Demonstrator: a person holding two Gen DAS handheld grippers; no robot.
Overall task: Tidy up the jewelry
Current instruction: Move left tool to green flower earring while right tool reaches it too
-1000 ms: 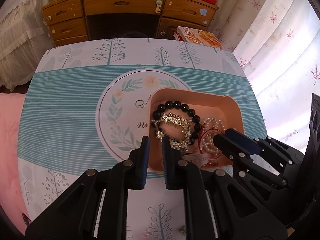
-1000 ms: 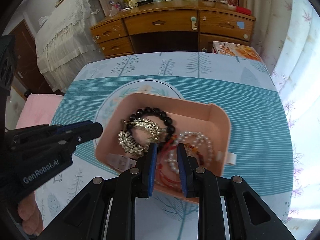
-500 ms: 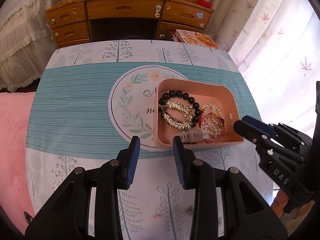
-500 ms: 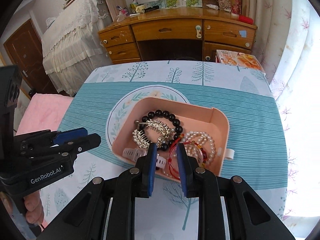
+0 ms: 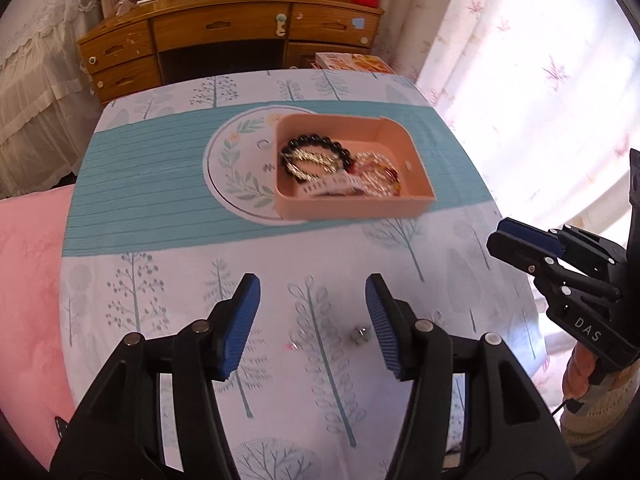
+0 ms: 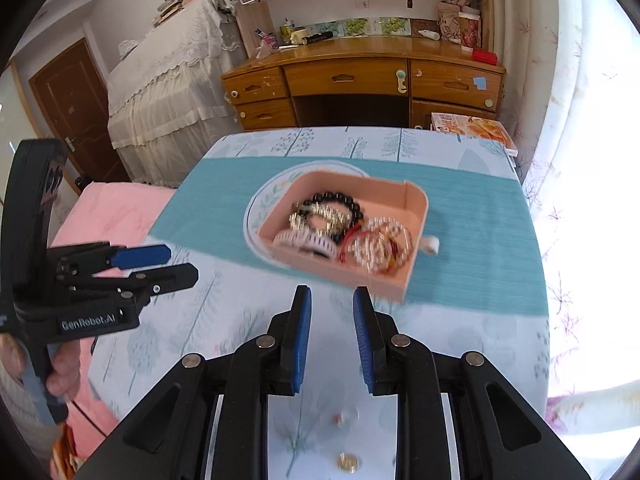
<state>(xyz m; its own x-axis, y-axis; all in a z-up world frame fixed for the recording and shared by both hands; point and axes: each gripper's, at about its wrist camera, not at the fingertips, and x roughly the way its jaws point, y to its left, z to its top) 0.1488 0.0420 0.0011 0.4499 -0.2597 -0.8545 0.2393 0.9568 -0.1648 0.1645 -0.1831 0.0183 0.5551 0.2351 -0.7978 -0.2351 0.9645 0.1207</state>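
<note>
The pink tray (image 5: 352, 208) sits on the bench (image 5: 160, 208), on the teal stripe of its cloth, heaped with a black bead bracelet (image 5: 316, 145), a gold chain (image 5: 310, 159) and pearl strands (image 6: 380, 246). Both claws hang near the bench's front edge, well apart from the tray: the left claw (image 5: 312, 326) spread wide, the right claw (image 6: 330, 338) parted a little, both holding nothing. A small ring (image 5: 360, 334) lies on the cloth between the left fingers.

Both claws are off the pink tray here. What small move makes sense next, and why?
Probably lower the left claw onto the small silver piece lying loose on the tablecloth. That claw is wide open with the piece just inside its right finger, while the bracelets already sit in the pink tray. The right claw is open and empty.
</note>
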